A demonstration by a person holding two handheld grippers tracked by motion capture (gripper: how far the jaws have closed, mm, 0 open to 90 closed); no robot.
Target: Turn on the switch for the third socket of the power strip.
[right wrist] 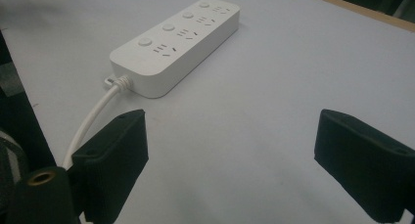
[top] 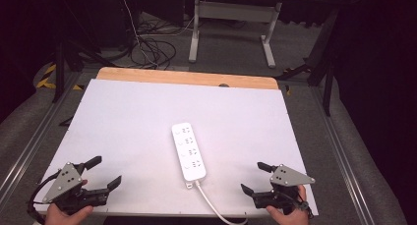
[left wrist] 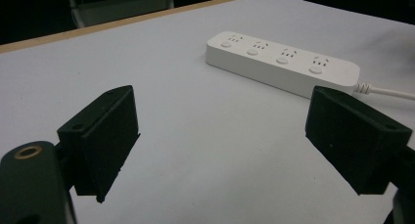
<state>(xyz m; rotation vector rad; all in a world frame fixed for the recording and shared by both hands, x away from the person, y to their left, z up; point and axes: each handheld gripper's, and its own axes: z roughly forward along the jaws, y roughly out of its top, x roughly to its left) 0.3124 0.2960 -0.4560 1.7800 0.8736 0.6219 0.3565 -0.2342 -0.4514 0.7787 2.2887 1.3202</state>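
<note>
White plastic four-socket power strip [top: 189, 151] lies flat mid-table, cord toward the person. Left gripper [top: 107, 171] and right gripper [top: 252, 177] both gape empty, flanking it. Best approach: close across its narrow sides.

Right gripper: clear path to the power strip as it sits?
Probably yes. The right gripper is open at the near edge, and the white surface between it and the power strip looks bare. Its cable runs off the near edge, beside the approach.

I saw my left gripper [top: 107, 172] and right gripper [top: 252, 178] were matte black, each topped by a grey three-cornered plate dotted with dark holes. Blocky black jaws carried flat pads; a brass-ringed hole sat by each camera. Black cables trailed behind.
</note>
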